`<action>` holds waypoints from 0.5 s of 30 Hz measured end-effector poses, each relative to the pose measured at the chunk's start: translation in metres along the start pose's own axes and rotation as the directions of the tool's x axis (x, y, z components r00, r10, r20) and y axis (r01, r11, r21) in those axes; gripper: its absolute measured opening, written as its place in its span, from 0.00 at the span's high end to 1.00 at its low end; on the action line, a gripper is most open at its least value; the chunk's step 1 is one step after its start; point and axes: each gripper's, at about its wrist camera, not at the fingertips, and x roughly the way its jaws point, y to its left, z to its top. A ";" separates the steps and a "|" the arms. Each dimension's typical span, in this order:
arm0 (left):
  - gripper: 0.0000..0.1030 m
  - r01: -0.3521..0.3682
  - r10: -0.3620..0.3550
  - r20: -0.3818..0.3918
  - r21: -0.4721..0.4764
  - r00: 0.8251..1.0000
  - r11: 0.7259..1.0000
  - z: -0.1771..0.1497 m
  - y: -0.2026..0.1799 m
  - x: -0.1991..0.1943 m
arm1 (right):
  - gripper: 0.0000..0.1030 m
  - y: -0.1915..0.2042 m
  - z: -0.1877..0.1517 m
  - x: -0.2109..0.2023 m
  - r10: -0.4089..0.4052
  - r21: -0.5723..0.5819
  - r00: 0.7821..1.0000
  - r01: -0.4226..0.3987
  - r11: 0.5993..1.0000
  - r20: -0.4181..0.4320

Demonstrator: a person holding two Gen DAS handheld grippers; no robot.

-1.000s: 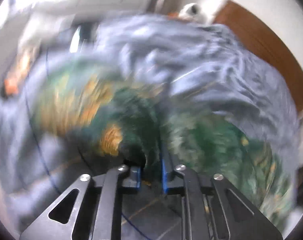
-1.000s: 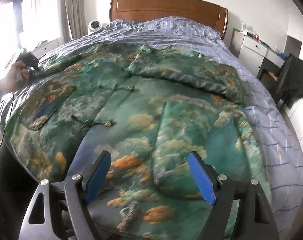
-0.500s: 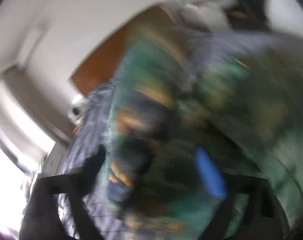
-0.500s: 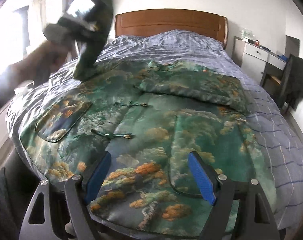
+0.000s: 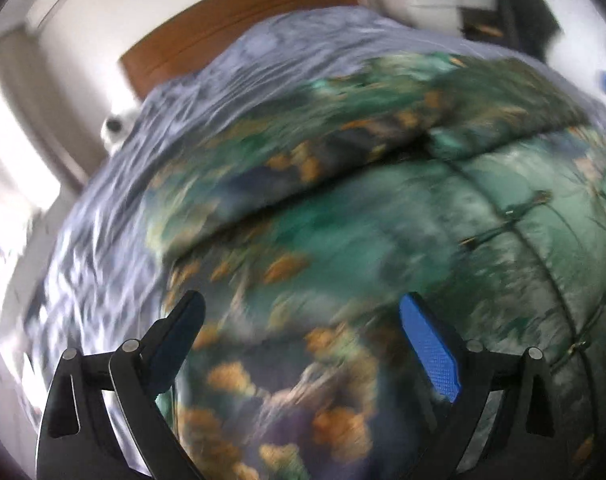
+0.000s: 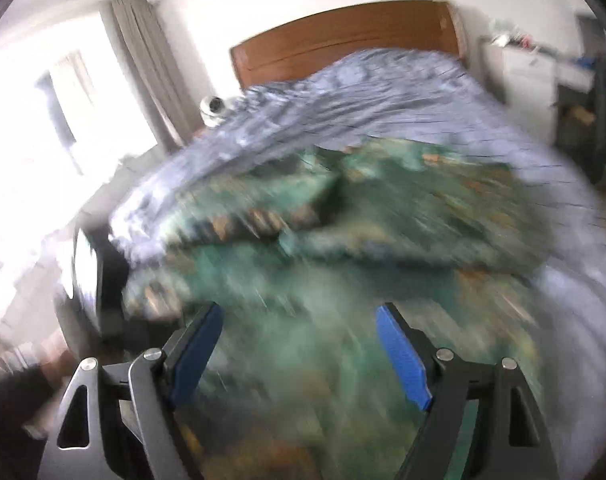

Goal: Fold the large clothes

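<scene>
1. Green satin, printed with orange and grey clouds, made up the robe (image 5: 383, 240) that lay spread on the bed (image 5: 115, 216), front up, covering most of the near half.
2. At far left in both views a bright window (image 6: 43, 128) and a grey curtain (image 6: 151, 60) stood beside the bed; a small white round device (image 6: 213, 108) sat at the bed's far left corner.
3. The left gripper (image 5: 301, 344) hung over the robe's near left part, jaws spread wide with nothing between them; they had just been opening, and the blue pads touched no cloth.
4. A sleeve (image 5: 287, 168) lay folded across the robe's upper part in the left view, its lower edge running from left up to the right.
5. Right of that, the closed front showed knotted fastenings (image 5: 507, 220) along its seam.
6. The right gripper (image 6: 299, 352) hovered above the robe's near edge, jaws well apart and empty; that view was badly blurred, so the cloth's detail could not be told.
7. A brown wooden headboard (image 6: 343, 40) stood at the far end, with the blue-grey checked cover between it and the robe.
8. At far right were white drawers (image 6: 527, 76) and something dark (image 6: 599, 120) beside them.
</scene>
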 end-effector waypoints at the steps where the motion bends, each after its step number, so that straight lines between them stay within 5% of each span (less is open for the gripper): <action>1: 0.05 0.028 -0.028 -0.004 -0.046 1.000 0.999 -0.003 0.006 0.000 | 0.21 -0.004 0.016 0.016 0.016 0.016 1.000 -0.016 1.000 -0.002; 4: 0.05 0.038 -0.039 -0.011 -0.116 0.999 0.993 -0.011 0.016 -0.002 | 0.21 -0.020 0.063 0.091 0.014 0.102 0.997 -0.007 0.995 -0.069; 8: 0.05 0.045 -0.048 -0.020 -0.137 0.999 0.990 -0.023 0.019 -0.009 | 0.26 -0.056 0.079 0.182 0.014 0.304 0.979 0.050 0.951 -0.206; 10: 0.05 0.047 -0.050 -0.022 -0.140 0.999 0.989 -0.025 0.021 -0.008 | 0.84 -0.067 0.073 0.200 0.057 0.392 0.976 0.031 0.920 -0.210; 15: 0.05 0.100 -0.108 -0.027 -0.207 0.994 0.973 -0.028 0.034 -0.015 | 0.84 -0.046 0.103 0.173 0.004 0.293 0.998 0.012 0.956 -0.055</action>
